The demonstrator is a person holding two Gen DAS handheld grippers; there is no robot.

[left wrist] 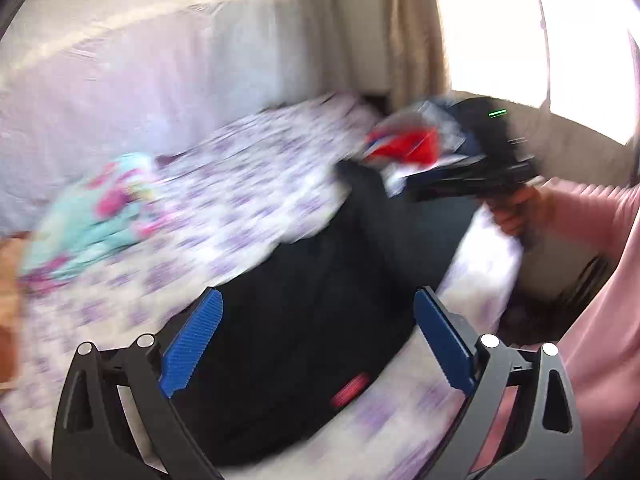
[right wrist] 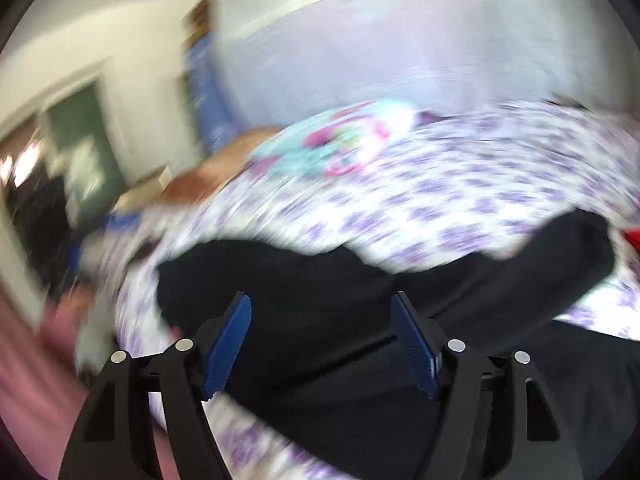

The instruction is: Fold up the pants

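Both views are heavily smeared by motion blur, so fine detail is lost. Nearest in the left wrist view, the left gripper (left wrist: 318,336) has its blue pads spread wide with nothing between them, held over the pants (left wrist: 312,320). The pants are a dark mass lying on the bed sheet (left wrist: 240,208), white with purple flowers; a small red tag (left wrist: 350,390) shows on the cloth near the lower edge, its lettering unreadable. Whether the pads touch the fabric cannot be told. The bottom of the pants is cut off by the gripper's frame.

In the right wrist view, the right gripper (right wrist: 320,340) is likewise spread apart and empty, over the same pants (right wrist: 360,320), which run off the frame at the bottom right. One leg seems to stretch toward the right edge, but the outline is too blurred to be sure.

Farther along in the left view, a hand (left wrist: 516,212) in a pink sleeve (left wrist: 592,216) grips the right gripper's black body, whose fingers are hidden against a pile of red and blue clothes (left wrist: 404,148) at the bed's far side. A teal and pink cloth (left wrist: 100,208) lies on the sheet to the left. Beyond stand a pale wall (left wrist: 160,60), a curtain (left wrist: 416,28) and a washed-out bright window (left wrist: 496,20).
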